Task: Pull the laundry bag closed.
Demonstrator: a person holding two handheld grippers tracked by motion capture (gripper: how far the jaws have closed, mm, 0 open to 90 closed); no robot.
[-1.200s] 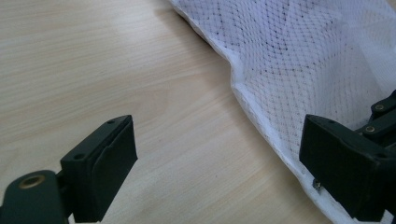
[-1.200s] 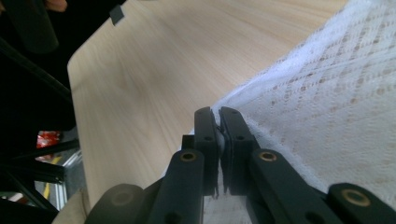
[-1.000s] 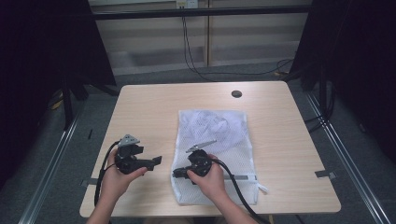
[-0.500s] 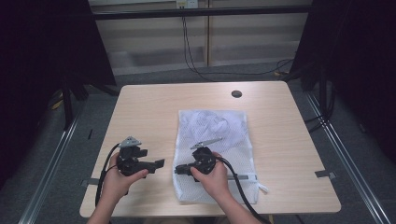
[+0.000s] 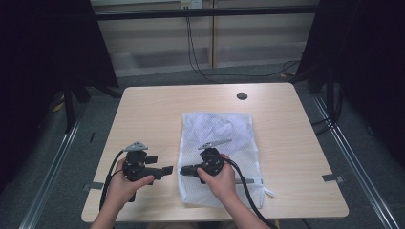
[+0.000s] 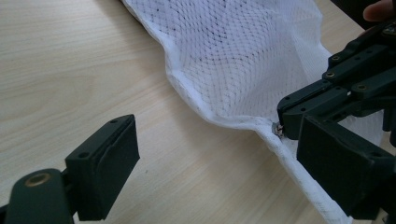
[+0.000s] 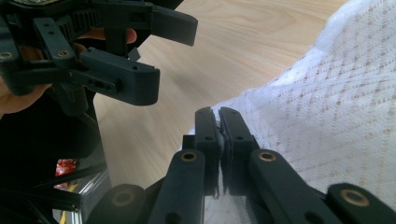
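A white mesh bag (image 5: 219,129) lies flat on the wooden table (image 5: 153,109), right of centre. My right gripper (image 5: 184,171) is shut on the bag's near left edge; in the right gripper view the jaws (image 7: 218,126) pinch the white hem of the mesh (image 7: 327,93). My left gripper (image 5: 168,171) is open just left of that spot, pointing at it. In the left gripper view its two pads (image 6: 105,170) stand wide apart, with the bag's hem (image 6: 243,56) and the right gripper (image 6: 327,93) close ahead between them.
A small dark round disc (image 5: 242,96) sits near the table's far edge. Black cables trail from both grippers over the near edge. The floor and dark curtains surround the table, and bare wood stretches left of the bag.
The left gripper has edged slightly right toward the bag's edge. The right gripper has stayed shut on the hem and has hardly moved.
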